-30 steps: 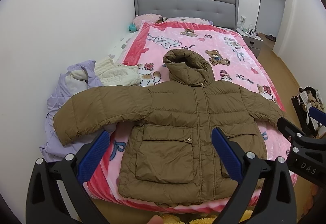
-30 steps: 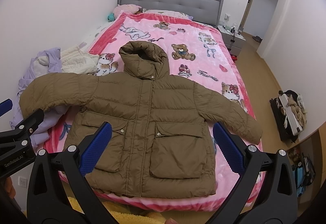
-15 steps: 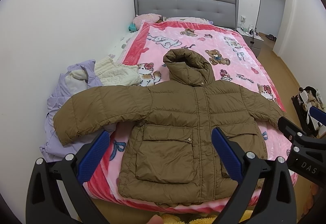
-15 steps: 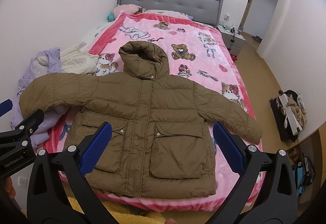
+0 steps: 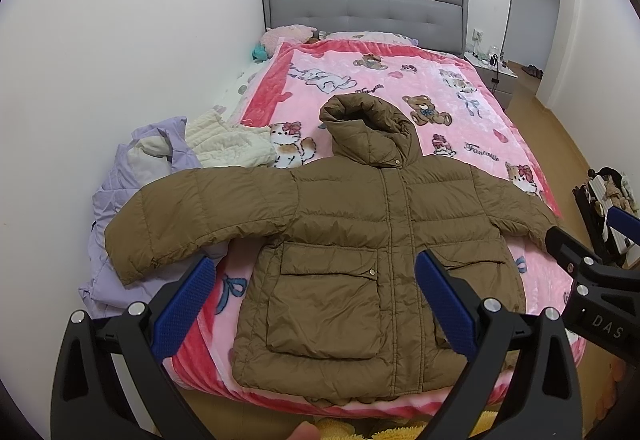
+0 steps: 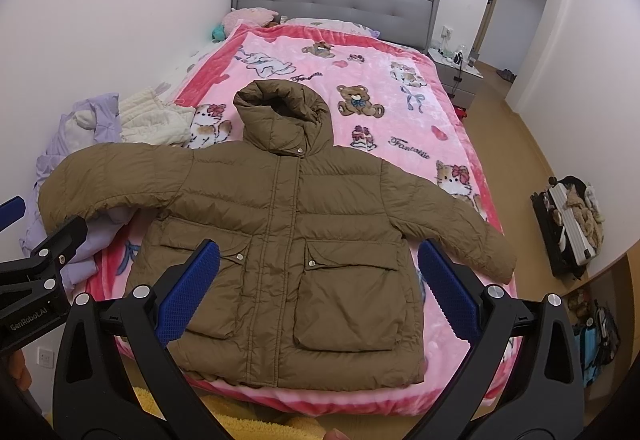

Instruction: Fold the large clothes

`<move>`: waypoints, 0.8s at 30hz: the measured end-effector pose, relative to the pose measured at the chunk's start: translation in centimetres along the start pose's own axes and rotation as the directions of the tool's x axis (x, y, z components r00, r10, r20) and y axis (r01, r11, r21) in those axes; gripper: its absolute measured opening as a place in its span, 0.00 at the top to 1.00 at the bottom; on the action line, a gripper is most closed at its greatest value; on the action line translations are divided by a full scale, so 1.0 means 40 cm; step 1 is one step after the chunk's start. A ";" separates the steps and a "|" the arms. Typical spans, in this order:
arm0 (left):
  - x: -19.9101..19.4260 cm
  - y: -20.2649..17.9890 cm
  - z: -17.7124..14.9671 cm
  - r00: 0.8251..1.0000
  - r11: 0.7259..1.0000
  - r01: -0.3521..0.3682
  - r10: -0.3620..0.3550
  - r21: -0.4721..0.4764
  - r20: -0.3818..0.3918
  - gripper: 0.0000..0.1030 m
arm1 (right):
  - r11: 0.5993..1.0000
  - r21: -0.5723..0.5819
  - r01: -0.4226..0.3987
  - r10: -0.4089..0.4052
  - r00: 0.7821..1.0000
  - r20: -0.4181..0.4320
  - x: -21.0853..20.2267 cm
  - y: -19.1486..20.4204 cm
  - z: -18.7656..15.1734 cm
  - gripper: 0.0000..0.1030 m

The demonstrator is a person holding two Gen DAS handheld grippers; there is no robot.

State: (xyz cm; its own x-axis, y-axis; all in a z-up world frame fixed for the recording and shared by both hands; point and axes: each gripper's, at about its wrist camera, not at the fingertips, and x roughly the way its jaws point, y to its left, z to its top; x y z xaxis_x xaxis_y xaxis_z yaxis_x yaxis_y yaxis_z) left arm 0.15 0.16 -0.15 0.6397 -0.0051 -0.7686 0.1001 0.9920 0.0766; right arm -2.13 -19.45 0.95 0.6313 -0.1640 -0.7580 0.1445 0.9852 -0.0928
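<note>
A brown hooded puffer jacket (image 5: pixel 360 240) (image 6: pixel 280 232) lies flat and front up at the foot of the bed, both sleeves spread out, hood toward the headboard. Its left sleeve (image 5: pixel 192 216) rests partly on a heap of other clothes. My left gripper (image 5: pixel 316 292) hovers open above the jacket's hem, nothing between its blue pads (image 5: pixel 184 300). My right gripper (image 6: pixel 320 280) is likewise open over the lower front, empty. In the left wrist view the right gripper (image 5: pixel 592 280) shows at the right edge; in the right wrist view the left gripper (image 6: pixel 36 264) shows at the left edge.
A pink cartoon blanket (image 5: pixel 380 88) covers the bed with a grey headboard (image 5: pixel 364 0). Purple (image 5: pixel 132 176) and cream garments (image 5: pixel 228 144) are piled at the bed's left side by the wall. A nightstand (image 5: pixel 496 76) and a loaded black rack (image 6: pixel 568 220) stand to the right. Yellow fluffy fabric (image 6: pixel 236 424) lies below.
</note>
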 end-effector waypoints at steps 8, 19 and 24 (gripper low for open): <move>0.004 0.005 0.000 1.000 1.000 -0.002 0.002 -0.005 0.005 0.05 | 1.000 0.003 -0.005 0.005 1.000 0.005 -0.005 -0.006 0.001 0.08; 0.010 -0.038 0.039 1.000 1.000 -0.025 0.025 -0.019 0.010 0.05 | 0.998 0.013 -0.061 0.061 0.998 -0.002 0.036 -0.045 0.029 0.08; 0.023 -0.069 0.062 0.998 0.998 -0.060 0.061 -0.032 0.027 0.05 | 0.996 -0.002 -0.086 0.086 0.996 0.011 0.059 -0.070 0.051 0.08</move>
State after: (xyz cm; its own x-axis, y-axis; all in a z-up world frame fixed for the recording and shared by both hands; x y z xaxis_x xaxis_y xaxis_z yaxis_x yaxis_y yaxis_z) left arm 2.38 -2.91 0.50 0.6648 0.0520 -0.7452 0.0372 0.9940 0.1026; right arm 0.49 -22.69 0.74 0.6497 -0.0790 -0.7561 0.0884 0.9957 -0.0281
